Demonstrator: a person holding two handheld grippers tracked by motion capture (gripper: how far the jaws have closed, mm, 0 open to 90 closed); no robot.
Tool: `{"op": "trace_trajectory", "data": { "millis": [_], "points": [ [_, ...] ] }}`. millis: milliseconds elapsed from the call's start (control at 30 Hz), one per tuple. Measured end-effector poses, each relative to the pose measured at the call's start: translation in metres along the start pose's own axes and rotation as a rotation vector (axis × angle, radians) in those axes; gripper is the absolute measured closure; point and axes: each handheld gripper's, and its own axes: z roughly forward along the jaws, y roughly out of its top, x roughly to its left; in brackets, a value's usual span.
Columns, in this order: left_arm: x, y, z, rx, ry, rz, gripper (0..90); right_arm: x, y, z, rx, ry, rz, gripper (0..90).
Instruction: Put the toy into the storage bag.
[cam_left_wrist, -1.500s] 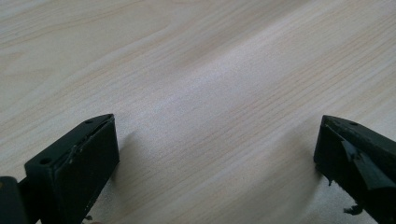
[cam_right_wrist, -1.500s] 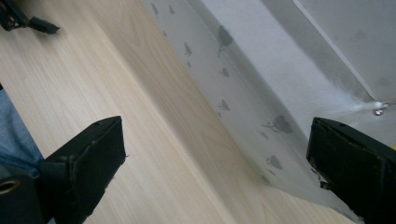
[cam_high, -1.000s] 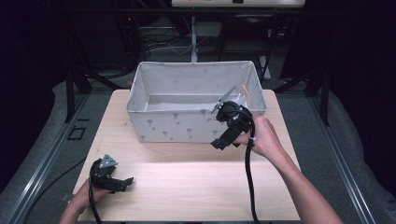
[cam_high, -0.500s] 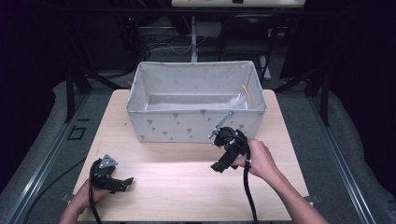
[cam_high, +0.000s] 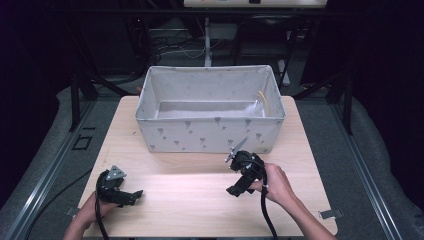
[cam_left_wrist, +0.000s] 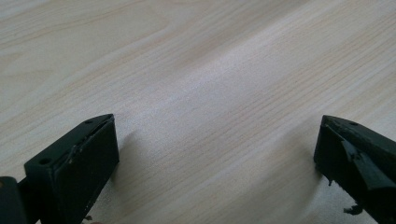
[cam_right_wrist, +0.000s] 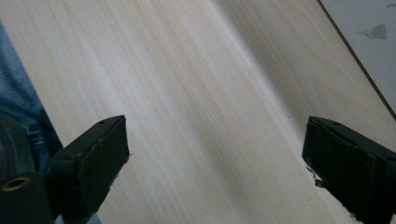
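A grey fabric bin (cam_high: 210, 135) with a small printed pattern stands at the back of the light wooden table (cam_high: 190, 210). A thin yellow thing (cam_high: 263, 100) leans on its inner right wall. My left gripper (cam_high: 134, 194) rests low at the table's front left, jaws pointing right, open and empty. In the left gripper view my left gripper (cam_left_wrist: 215, 135) has bare wood between its wide-apart jaws. My right gripper (cam_high: 234, 190) is in front of the bin at centre right, held by a hand (cam_high: 277, 185). In the right gripper view my right gripper (cam_right_wrist: 217, 135) is open over bare wood.
The bin takes up the rear half of the table, and its patterned wall (cam_right_wrist: 373, 37) shows at the upper right of the right gripper view. Dark frame legs and cables stand behind the table. Grey floor mats and rails run along both sides.
My right gripper has come back from the bin's front right corner toward the person and dropped low over the table. The left gripper has stayed put.
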Motion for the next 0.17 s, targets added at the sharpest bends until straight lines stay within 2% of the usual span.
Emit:
{"op": "trace_trajectory", "data": {
  "millis": [100,167],
  "points": [
    [0.0003,0.0001,0.0001,0.001,-0.003,0.003,0.0,-0.0005,-0.0058,0.0022,-0.013,-0.04,0.009,8.8],
    [0.0002,0.0002,0.0002,0.001,-0.003,0.003,0.0,-0.0024,-0.0102,0.0041,-0.028,-0.057,0.032,8.3]
  ]
}}
